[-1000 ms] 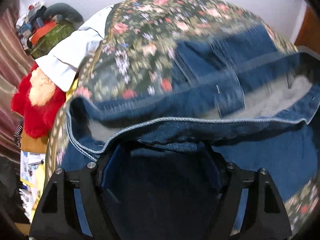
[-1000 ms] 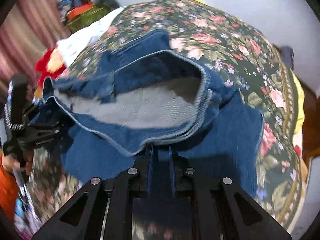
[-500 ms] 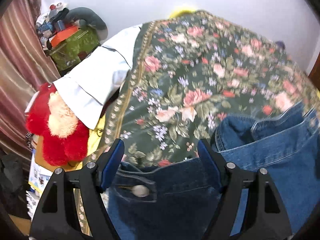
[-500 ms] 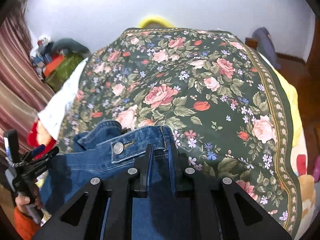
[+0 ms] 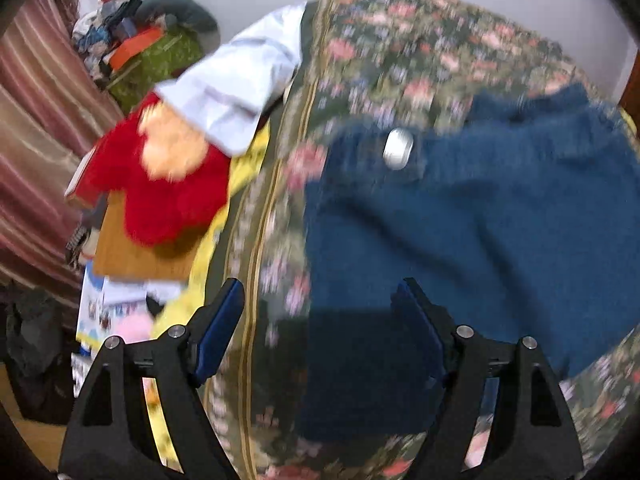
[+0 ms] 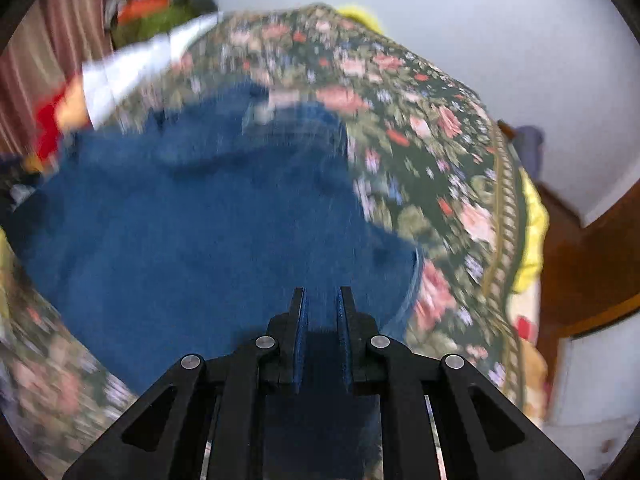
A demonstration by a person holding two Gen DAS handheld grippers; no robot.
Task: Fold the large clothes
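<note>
blue denim garment (image 5: 472, 224): lies spread on the dark green floral bedspread (image 5: 400, 52), filling the centre and right of the left wrist view; its silver metal button (image 5: 398, 148) faces up near the top edge.
left gripper (image 5: 320, 320): jaws wide apart and holding nothing; the garment's left edge runs between them, likely lined up for the next pinch.
right gripper (image 6: 322, 308): jaws nearly closed at lower centre, denim (image 6: 192, 216) between the pads, seemingly kept pinched to control that side for a fold.
clutter: a red plush toy (image 5: 168, 192) and a white folded cloth (image 5: 236, 92) sit at upper left, off the folding area.
sharpness: both views are motion-blurred.
</note>
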